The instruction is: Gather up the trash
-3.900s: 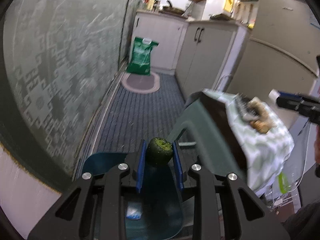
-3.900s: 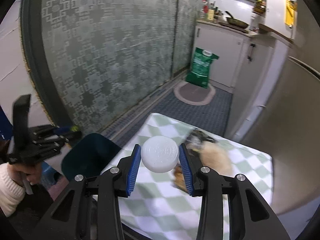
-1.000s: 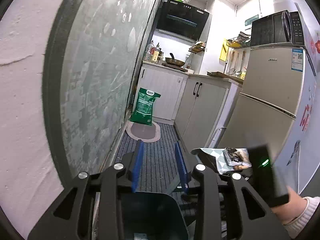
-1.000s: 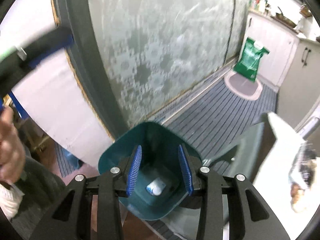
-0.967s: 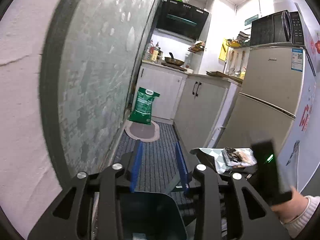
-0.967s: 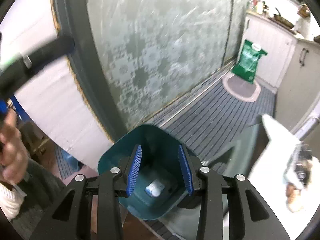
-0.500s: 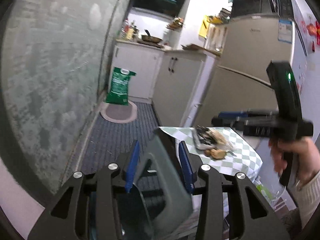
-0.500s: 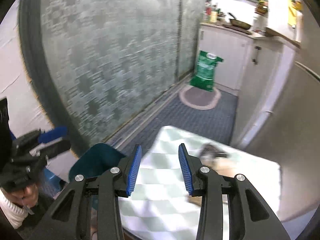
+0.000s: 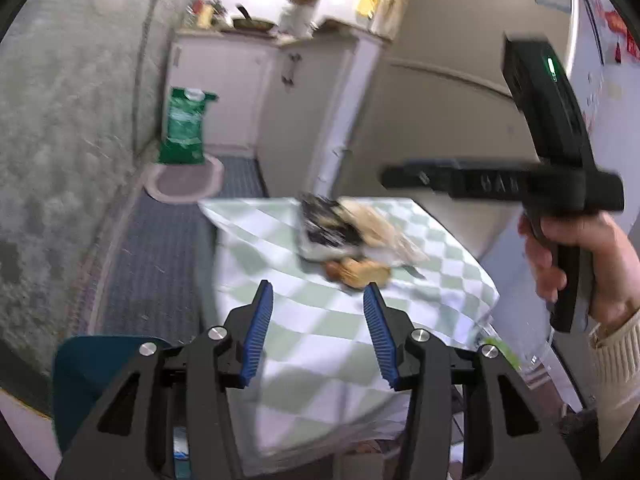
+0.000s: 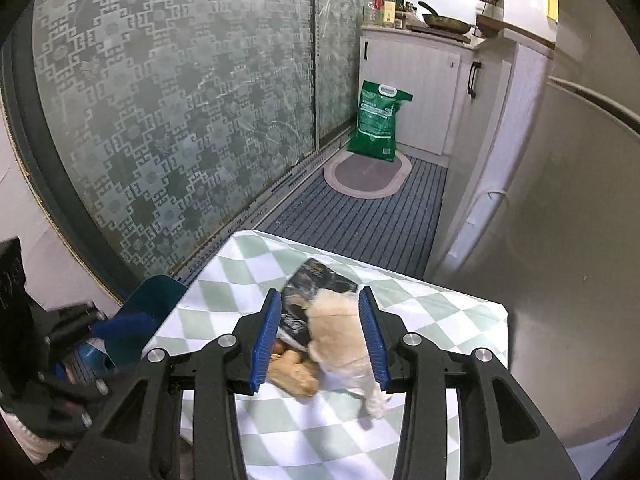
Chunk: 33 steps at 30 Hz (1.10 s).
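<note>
A pile of trash lies on the green-and-white checked tablecloth (image 10: 448, 312): a dark crumpled wrapper (image 10: 316, 284), a pale crumpled tissue (image 10: 340, 328) and a brown peel (image 10: 294, 372). My right gripper (image 10: 320, 336) is open and empty, hovering over the pile with its jaws either side of it. My left gripper (image 9: 318, 328) is open and empty above the near part of the table (image 9: 320, 344), short of the pile (image 9: 344, 236). A dark teal trash bin (image 9: 80, 384) stands on the floor left of the table; it also shows in the right wrist view (image 10: 156, 300).
The right gripper's body and the hand holding it (image 9: 560, 208) hang above the table's right side. A fridge (image 10: 568, 240) stands right of the table, a patterned glass door (image 10: 160, 100) to the left. A green bag (image 10: 378, 120) and an oval mat (image 10: 368, 174) lie on the striped floor by the cabinets.
Both grippers let their items drop into the bin and opened. They then swung from the bin back over the table; the right one now hovers over the trash pile.
</note>
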Each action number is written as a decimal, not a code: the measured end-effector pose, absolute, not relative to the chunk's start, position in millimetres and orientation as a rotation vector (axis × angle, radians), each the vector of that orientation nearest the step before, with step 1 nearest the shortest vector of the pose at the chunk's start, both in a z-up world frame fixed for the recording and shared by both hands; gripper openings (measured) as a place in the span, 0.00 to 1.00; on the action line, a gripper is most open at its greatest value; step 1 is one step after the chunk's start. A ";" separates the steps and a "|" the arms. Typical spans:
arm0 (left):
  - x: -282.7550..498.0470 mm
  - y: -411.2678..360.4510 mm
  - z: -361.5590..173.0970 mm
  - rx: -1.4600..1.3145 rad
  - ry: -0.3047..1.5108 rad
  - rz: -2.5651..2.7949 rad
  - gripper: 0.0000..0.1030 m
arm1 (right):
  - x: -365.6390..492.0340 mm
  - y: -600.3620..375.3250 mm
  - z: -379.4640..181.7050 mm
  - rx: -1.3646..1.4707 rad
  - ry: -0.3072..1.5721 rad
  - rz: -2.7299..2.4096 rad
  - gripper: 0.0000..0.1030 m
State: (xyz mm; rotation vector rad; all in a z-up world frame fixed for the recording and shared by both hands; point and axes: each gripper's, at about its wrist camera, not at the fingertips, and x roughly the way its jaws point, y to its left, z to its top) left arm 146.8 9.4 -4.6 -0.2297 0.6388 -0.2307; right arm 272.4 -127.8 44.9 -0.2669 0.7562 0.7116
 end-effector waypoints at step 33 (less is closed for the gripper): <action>220.7 -62.4 -32.4 -0.130 0.743 -0.058 0.57 | 298.6 -169.4 21.0 -0.211 0.824 0.751 0.49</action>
